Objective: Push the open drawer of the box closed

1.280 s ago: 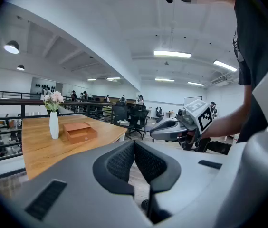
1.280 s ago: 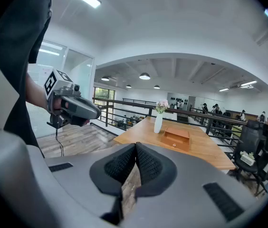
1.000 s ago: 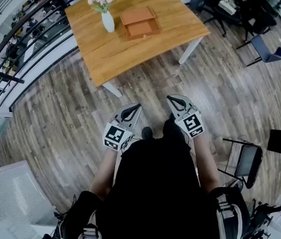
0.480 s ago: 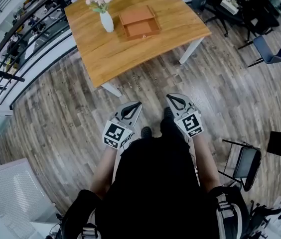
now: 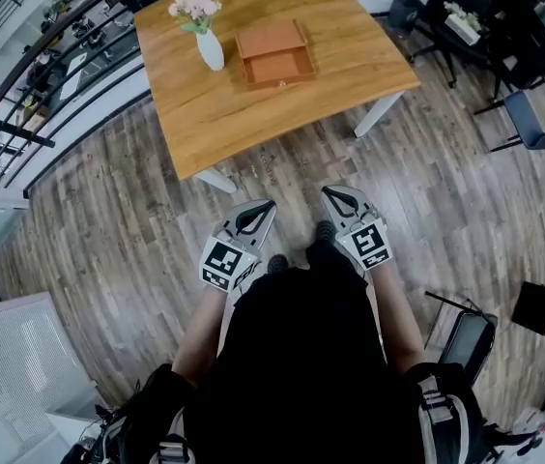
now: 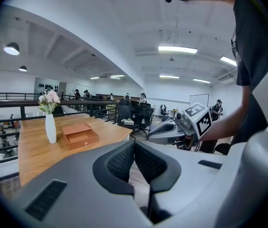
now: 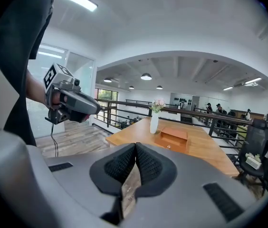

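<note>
Head view: wooden box (image 5: 271, 39) sits mid-way across the table (image 5: 216, 114), its drawer (image 5: 278, 68) pulled out toward the near edge, and a flower vase (image 5: 211, 48) just beside it. Left gripper (image 5: 265, 205) and right gripper (image 5: 330, 193) are held well short of that edge, jaws together, empty.

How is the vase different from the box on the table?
The vase is white, the box orange-brown. The vase stands tall and narrow; the box is low and wide. The vase holds flowers; the box has its drawer pulled out. Both sit on the wooden table.
</note>
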Action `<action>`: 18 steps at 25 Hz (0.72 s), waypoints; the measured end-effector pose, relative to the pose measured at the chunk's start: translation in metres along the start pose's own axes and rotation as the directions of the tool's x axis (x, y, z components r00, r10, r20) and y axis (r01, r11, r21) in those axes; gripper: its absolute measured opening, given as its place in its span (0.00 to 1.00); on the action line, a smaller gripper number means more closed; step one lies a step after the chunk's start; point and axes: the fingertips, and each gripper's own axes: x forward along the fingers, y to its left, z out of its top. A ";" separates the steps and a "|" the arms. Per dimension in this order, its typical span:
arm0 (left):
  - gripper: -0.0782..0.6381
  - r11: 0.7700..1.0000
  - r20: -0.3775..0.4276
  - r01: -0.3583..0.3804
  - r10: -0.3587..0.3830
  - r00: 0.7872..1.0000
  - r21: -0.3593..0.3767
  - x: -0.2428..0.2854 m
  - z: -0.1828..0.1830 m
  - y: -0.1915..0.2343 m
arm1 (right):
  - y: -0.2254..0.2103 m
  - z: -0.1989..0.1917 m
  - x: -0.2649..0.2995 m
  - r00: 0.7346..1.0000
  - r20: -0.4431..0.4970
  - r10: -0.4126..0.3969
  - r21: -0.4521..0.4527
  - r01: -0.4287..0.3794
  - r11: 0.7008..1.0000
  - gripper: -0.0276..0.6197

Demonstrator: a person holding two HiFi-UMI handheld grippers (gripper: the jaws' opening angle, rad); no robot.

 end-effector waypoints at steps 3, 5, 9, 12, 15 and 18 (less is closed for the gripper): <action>0.14 1.000 0.002 -0.026 0.026 1.000 -0.002 0.027 0.014 0.004 | -0.026 0.001 0.006 0.999 0.008 0.036 -0.010 -0.036 0.999 0.07; 0.14 0.999 0.004 -0.046 0.046 0.999 -0.004 0.045 0.023 0.007 | -0.042 -0.002 0.009 0.998 0.008 0.063 -0.017 -0.063 0.998 0.07; 0.14 0.996 0.009 -0.094 0.094 0.995 -0.008 0.080 0.040 0.010 | -0.073 -0.014 0.012 0.992 -0.009 0.125 -0.049 -0.125 0.991 0.07; 0.14 0.990 0.008 -0.143 0.143 0.990 -0.010 0.102 0.047 0.011 | -0.095 -0.024 0.011 0.985 -0.017 0.171 -0.065 -0.172 0.983 0.07; 0.14 0.983 0.000 -0.183 0.183 0.983 -0.022 0.122 0.052 0.014 | -0.119 -0.032 0.012 0.979 -0.017 0.204 -0.058 -0.204 0.977 0.07; 0.14 0.976 -0.009 -0.217 0.217 0.976 -0.029 0.137 0.058 0.016 | -0.137 -0.036 0.013 0.970 -0.023 0.241 -0.067 -0.242 0.968 0.07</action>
